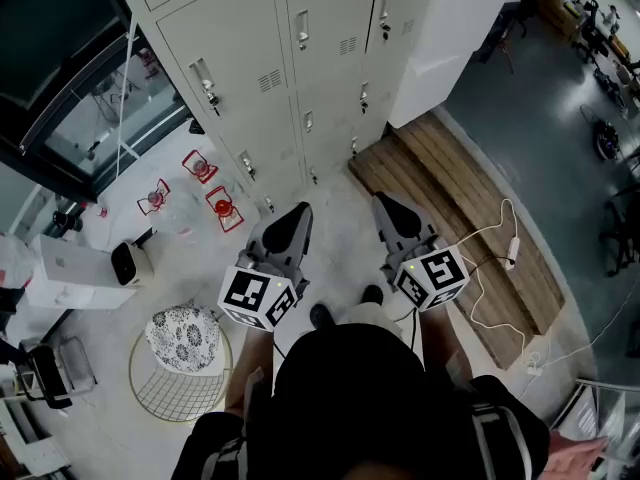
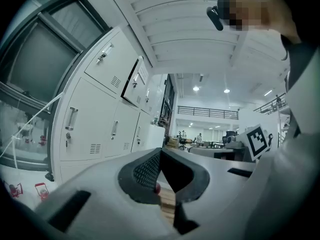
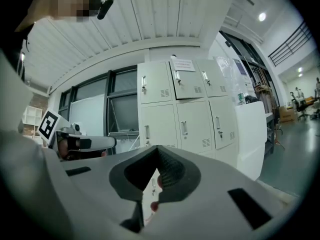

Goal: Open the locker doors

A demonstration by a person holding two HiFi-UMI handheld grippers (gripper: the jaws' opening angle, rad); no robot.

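Both grippers hang low in front of the person, well apart from the lockers (image 1: 250, 58), which stand ahead as a pale bank of doors against the wall. The left gripper (image 1: 297, 215) has its jaws pressed together with nothing between them. The right gripper (image 1: 386, 206) is the same, closed and empty.

In the right gripper view, one upper door (image 3: 186, 79) with a paper sheet on it seems to stand a little ajar; the other doors look shut.

I judge that the task is at its approach step, since no handle is touched yet. The next move calls for lifting one gripper toward a door handle (image 1: 302, 30), spreading its jaws, closing them around the handle, and then pulling along the arc of the hinge. A locked door would not give way.
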